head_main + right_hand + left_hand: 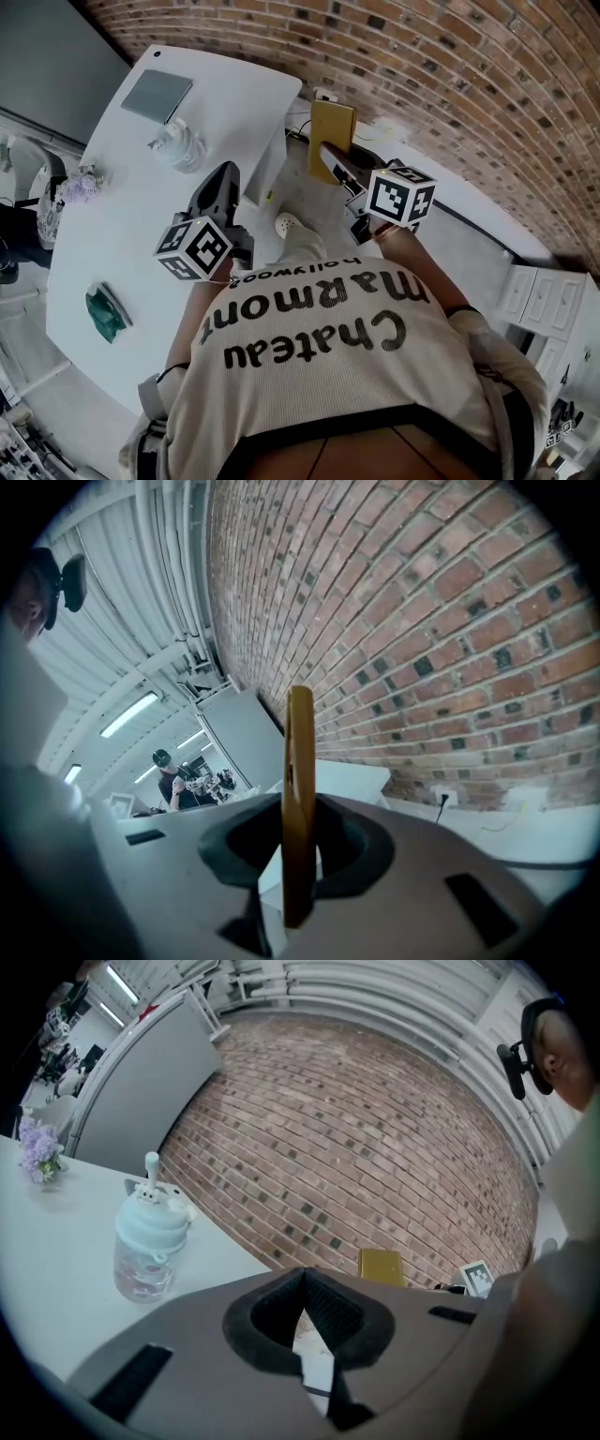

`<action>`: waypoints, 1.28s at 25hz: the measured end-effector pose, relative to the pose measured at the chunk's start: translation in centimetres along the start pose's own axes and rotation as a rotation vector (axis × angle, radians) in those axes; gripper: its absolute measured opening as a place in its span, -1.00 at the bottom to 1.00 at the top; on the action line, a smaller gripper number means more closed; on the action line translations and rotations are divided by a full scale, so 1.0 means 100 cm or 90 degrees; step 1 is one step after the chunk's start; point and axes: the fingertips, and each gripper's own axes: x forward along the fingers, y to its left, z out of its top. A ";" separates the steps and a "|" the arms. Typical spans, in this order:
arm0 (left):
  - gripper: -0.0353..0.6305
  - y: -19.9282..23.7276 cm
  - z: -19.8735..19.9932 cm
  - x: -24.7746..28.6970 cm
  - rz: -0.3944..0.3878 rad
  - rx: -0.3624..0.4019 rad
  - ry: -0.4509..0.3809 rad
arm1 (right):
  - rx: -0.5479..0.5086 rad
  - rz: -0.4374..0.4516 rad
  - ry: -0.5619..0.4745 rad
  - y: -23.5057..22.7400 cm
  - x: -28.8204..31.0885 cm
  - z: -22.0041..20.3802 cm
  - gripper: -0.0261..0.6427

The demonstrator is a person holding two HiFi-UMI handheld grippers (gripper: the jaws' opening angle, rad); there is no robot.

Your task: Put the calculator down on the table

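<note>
The only readable words are on the shirt [319, 328], upside down in the head view: "Chateau Marmont" in large black letters, with smaller "Hollywood" beyond. The left cube [195, 248] and right cube [401, 197] carry black-and-white square marker patterns. The calculator [331, 141] shows no legible print.

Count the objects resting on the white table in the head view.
4: a grey pad at the far end of the table, a water bottle just nearer, purple flowers at its left edge, a green object nearest. The person's torso may hide others.
</note>
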 end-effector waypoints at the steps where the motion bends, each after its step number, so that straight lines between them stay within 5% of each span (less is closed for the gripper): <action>1: -0.88 0.003 0.003 0.009 0.000 -0.001 -0.001 | -0.001 0.001 0.004 -0.004 0.006 0.004 -0.65; 17: -0.88 0.045 0.082 0.114 0.024 0.026 -0.055 | -0.031 0.076 0.039 -0.038 0.140 0.092 -0.65; 32: -0.88 0.079 0.126 0.069 0.134 0.028 -0.153 | -0.102 0.217 0.113 0.012 0.215 0.098 -0.65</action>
